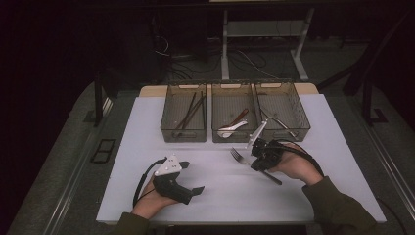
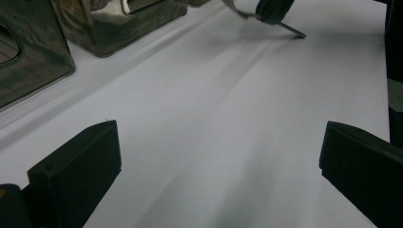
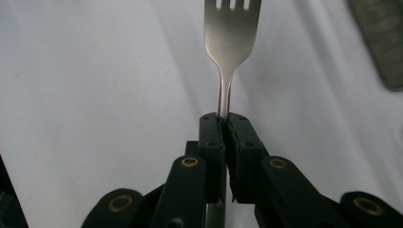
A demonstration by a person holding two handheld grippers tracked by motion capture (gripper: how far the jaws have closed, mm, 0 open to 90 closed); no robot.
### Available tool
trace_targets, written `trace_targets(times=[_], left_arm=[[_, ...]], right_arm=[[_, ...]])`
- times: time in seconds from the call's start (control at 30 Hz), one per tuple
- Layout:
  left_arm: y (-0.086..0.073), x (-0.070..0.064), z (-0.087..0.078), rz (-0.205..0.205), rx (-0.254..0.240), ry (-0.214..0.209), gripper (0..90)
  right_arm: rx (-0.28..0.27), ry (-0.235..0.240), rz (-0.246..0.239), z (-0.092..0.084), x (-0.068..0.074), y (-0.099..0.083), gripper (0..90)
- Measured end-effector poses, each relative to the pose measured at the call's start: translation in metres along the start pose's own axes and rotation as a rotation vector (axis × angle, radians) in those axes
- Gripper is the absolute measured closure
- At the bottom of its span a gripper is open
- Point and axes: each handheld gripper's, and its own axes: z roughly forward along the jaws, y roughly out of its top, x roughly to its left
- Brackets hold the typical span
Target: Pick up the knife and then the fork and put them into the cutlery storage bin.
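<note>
Three mesh trays [image 1: 183,134] with chopsticks [image 1: 190,111], spoons [image 1: 233,126], on white table [image 1: 220,191].

Silver fork [image 3: 231,42] — clamped at the neck, tines pointing away, lifted over white table [image 1: 220,196].

In the right gripper view the fork [image 3: 231,42] loses its tine tips past the top edge, and its handle is hidden where the closed jaws pinch it. In the high view the utensils in the three bins [image 1: 235,117] at the tabletop's far edge are too small and dim to identify. The left gripper view's top edge cuts off those bins and the fork.
</note>
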Motion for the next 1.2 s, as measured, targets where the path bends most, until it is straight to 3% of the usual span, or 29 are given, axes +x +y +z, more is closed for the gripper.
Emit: trace_targets(times=[0.4,0.5,0.77,1.2], left_arm=[[0.000,0.000,0.000,0.001,0.001,0.000,0.0],[0.000,0.000,0.000,0.000,-0.001,0.000,0.0],[0.000,0.000,0.000,0.002,0.003,-0.003,0.0],[-0.001,0.001,0.001,-0.003,0.001,-0.003,0.0]], right_arm=[[-0.193,-0.026,0.107,-0.029,-0.020,-0.022,84.5],[-0.243,-0.030,0.160,-0.036,-0.024,-0.027,84.6],[-0.372,-0.055,0.245,-0.053,-0.041,-0.045,84.5],[-0.580,-0.094,0.344,-0.076,-0.065,-0.073,84.5]])
